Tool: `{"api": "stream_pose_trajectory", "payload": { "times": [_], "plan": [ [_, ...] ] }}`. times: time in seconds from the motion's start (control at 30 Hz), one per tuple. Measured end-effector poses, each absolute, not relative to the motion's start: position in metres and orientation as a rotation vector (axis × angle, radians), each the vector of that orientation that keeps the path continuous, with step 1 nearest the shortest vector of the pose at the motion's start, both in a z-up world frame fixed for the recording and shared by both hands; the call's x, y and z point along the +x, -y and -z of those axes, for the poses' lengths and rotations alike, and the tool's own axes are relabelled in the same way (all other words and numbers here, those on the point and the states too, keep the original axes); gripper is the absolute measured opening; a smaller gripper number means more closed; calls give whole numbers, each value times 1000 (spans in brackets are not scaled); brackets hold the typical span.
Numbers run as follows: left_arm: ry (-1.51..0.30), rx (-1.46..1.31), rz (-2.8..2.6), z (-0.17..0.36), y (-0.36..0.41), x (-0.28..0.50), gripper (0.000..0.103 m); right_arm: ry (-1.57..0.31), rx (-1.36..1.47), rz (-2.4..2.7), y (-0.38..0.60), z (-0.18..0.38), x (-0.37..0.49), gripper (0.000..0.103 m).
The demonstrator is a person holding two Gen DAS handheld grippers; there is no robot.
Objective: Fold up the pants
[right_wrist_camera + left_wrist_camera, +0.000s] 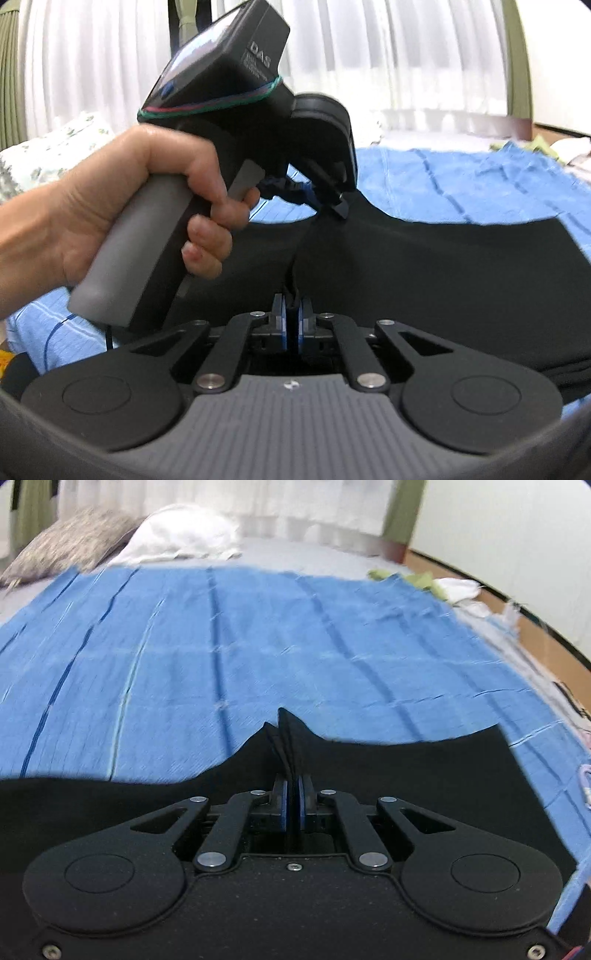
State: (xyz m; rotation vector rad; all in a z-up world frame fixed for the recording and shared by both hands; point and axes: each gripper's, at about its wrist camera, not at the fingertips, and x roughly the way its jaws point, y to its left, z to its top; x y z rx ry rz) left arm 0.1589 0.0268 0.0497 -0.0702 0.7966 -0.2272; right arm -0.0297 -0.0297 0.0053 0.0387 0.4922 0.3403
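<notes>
Over the blue bedspread, I had both tongs pinched on the limp, soft pants edge.

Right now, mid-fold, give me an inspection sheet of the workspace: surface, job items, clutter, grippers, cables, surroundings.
Surface: bed covered by a blue striped sheet, creased.
Job's things: black pants, lying on the sheet, an edge lifted at two pinch points.
Clutter: patterned pillow and white pillow at the far end; green and white cloth at the right edge.
Grippers: left hand-held gripper shut on pants fabric; right hand-held gripper shut on pants fabric. In the right wrist view a hand holds the left one's handle.
Cables: thin black cord hanging below that handle.
Surroundings: white curtains, wood floor.
</notes>
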Motion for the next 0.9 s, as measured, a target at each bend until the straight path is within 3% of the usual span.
{"api": "stream_pose_trajectory", "payload": {
  "times": [0.2, 0.33, 0.43, 0.57, 0.9],
  "plan": [
    [-834, -82, 203, -20, -41, 166, 11, -518, 22, -368, 29, 3, -23, 12],
    [-819, -65, 191, -15, -40, 164, 17, -506, 31, -410, 32, 0, -29, 46],
    [-802, -34, 166, -18, -35, 159, 24, -486, 63, -442, 42, -2, -40, 57],
    [-794, -26, 144, -24, -35, 152, 37, -463, 60, -416, 58, -5, -39, 61],
    [-711, -24, 86, -37, -42, 92, 53, -421, 89, -133, 149, -18, -31, 72]
  ]
}}
